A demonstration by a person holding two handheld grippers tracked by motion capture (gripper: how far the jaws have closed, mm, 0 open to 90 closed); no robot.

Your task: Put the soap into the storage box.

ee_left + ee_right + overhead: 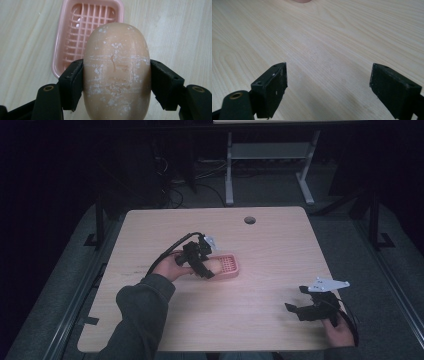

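A peach-coloured oval soap bar point(117, 72), scuffed with white marks, is clamped between both jaws of my left gripper point(117, 85). It hangs just above the near end of a pink soap dish point(62, 50) with a slatted grid floor. From above, the left gripper point(206, 266) sits at the left end of the dish point(229, 265) near the table's middle. My right gripper point(296, 311) rests low at the table's front right, jaws wide apart with only bare wood between them point(328, 82).
The light wooden table point(270, 250) has a round cable hole point(250, 220) near its far edge. Beyond it a white desk frame point(229, 175) stands on a dark floor. A pink sliver of the dish point(302, 1) shows at the top of the right gripper view.
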